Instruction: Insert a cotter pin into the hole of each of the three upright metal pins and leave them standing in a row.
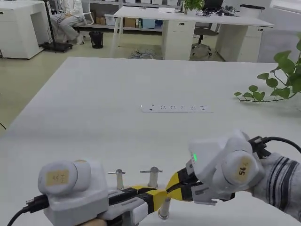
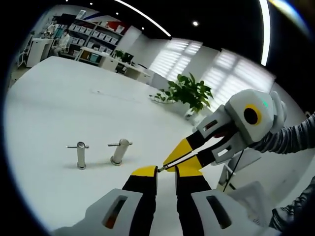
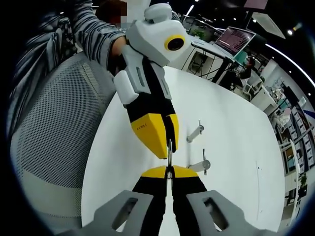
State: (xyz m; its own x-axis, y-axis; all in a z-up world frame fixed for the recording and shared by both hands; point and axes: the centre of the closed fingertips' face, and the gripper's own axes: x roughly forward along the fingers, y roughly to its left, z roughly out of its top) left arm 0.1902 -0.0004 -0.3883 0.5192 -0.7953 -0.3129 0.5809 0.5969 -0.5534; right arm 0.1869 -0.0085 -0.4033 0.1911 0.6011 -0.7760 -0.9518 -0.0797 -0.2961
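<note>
Two upright metal pins [image 1: 119,180] [image 1: 153,178] stand side by side near the table's front edge, each with a cotter pin across its top. They also show in the left gripper view [image 2: 81,156] [image 2: 118,153]. A third metal pin [image 1: 163,210] stands just in front of them, its top hidden under the gripper tips. My right gripper [image 3: 169,173] is shut on a thin cotter pin [image 3: 169,155]. My left gripper [image 2: 166,171] meets it tip to tip, jaws a narrow gap apart; what lies in that gap is hidden.
The white table [image 1: 94,117] stretches far ahead, with a white power strip [image 1: 173,108] lying in its middle. A leafy plant [image 1: 277,82] reaches in from the right edge. Desks, shelves and a seated person [image 1: 66,19] are beyond the table.
</note>
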